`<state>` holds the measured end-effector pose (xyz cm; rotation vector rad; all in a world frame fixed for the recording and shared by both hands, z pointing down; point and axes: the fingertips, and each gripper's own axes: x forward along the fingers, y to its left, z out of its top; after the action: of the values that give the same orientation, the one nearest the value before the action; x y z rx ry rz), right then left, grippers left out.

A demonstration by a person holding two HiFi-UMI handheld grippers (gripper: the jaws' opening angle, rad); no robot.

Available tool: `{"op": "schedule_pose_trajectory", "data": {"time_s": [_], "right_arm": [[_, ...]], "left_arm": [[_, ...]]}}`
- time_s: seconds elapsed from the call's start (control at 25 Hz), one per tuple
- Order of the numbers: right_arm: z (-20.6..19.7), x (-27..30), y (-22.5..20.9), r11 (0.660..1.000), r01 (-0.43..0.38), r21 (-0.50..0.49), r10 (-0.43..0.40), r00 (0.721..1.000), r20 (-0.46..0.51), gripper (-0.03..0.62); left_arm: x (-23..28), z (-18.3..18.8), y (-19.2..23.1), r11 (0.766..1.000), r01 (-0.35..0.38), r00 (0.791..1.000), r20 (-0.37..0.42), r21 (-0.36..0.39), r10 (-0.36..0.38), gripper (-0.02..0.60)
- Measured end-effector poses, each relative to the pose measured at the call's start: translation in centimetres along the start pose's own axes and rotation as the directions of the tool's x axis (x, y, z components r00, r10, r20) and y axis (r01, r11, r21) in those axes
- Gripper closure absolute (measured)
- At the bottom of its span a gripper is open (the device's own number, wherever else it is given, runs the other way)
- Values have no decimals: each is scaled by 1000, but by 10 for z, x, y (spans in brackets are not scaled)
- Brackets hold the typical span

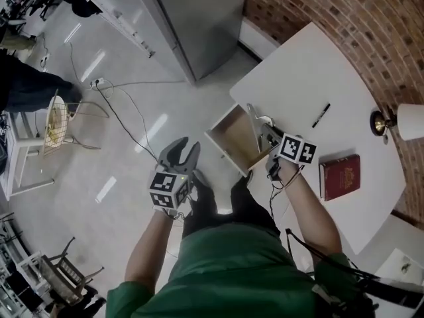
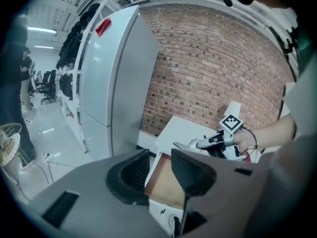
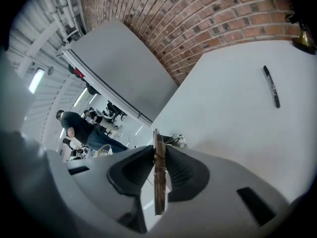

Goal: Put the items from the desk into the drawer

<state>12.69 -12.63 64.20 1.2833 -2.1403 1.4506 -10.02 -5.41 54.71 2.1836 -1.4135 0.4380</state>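
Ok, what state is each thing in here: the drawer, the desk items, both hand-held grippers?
drawer: pulled open, nothing visible inside.
black marker: lying on the desk, not yet stowed.
red book: closed, flat on the desk.
table lamp: on the desk by the brick wall; lit or not, cannot tell.
left hand-held gripper: open, empty, off the desk.
right hand-held gripper: shut on the drawer's thin wooden wall.

A red brick wall (image 1: 331, 5) fills my 1 o'clock, behind the white worktop (image 1: 298, 71). A tall grey cabinet (image 1: 192, 18) stands at 12. The pale glossy floor (image 1: 79, 197) spreads toward 9, crossed by cables (image 1: 122, 121), with a round wire frame (image 1: 56, 121) there. Strip lights (image 2: 42, 30) glow on the far ceiling.
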Motion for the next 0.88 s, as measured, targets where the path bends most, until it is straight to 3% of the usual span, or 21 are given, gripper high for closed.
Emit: {"op": "schedule_pose_trajectory", "data": {"time_s": [0.28, 0.44, 0.88], "right_arm": [[-47, 26, 15, 1000, -27, -13, 27, 1000, -8, 513], [-83, 45, 9, 998, -18, 63, 19, 1000, -16, 511], [-135, 105, -64, 987, 132, 89, -134, 991, 17, 511]], "left_arm": [[12, -28, 16, 998, 68, 997, -30, 9, -68, 454], [23, -48, 21, 994, 106, 991, -81, 31, -103, 456], [44, -103, 25, 984, 176, 973, -156, 15, -172, 457]]}}
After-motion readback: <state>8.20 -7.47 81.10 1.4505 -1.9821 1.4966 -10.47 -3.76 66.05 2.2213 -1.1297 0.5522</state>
